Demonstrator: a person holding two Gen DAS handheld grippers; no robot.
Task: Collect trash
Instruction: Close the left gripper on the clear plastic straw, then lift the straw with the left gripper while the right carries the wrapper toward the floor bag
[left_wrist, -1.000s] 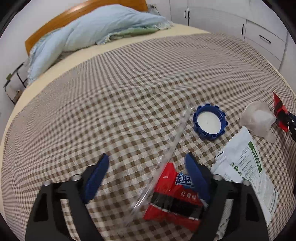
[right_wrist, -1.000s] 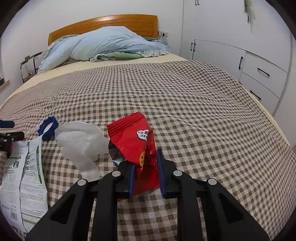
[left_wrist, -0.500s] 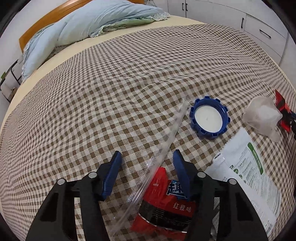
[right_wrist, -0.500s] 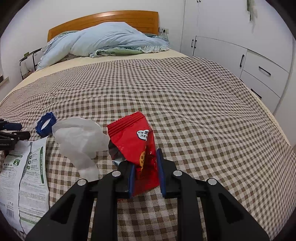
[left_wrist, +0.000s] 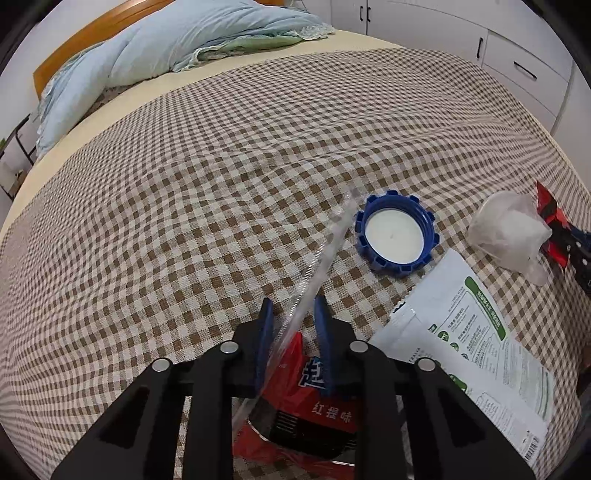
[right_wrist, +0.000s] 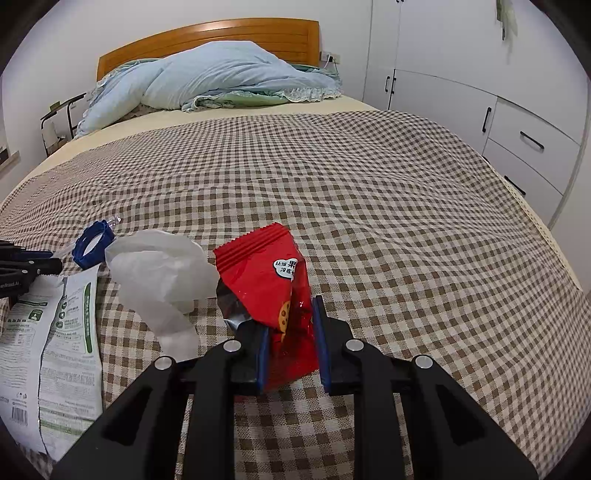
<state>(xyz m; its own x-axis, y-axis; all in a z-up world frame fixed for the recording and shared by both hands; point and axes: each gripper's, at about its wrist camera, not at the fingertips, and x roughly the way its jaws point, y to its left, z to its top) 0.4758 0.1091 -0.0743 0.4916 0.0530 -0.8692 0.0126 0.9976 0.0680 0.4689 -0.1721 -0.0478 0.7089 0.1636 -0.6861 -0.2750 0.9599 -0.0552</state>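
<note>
- Our left gripper has just been closing its fingers around a clear plastic sleeve. The strip stands between the blue pads, but we cannot tell whether they pinch it yet.
- That sleeve is a long, thin transparent film lying on the bed, running from the fingers up to just beside the blue cap. We judge it nearly weightless, limp and slippery, so a grip near its lower end, where the pads now stand, looks sensible.
- Under the left fingers lies a red and black snack wrapper, crinkly foil that should fold easily and could be caught along with the sleeve.
- Our right gripper is closed on a red biscuit wrapper, held at its lower edge with the crimped top standing up. It looks light and springy, and the glossy film may slide if the hold slackens.
- Other litter on the checked cover: a crumpled white tissue, soft and easy to crush, touching the red wrapper's left side; a flat white and green pouch, torn open, contents not visible; the blue cap, rigid, lying open side up with nothing in it.
- No bin or bag shows in either view.
</note>
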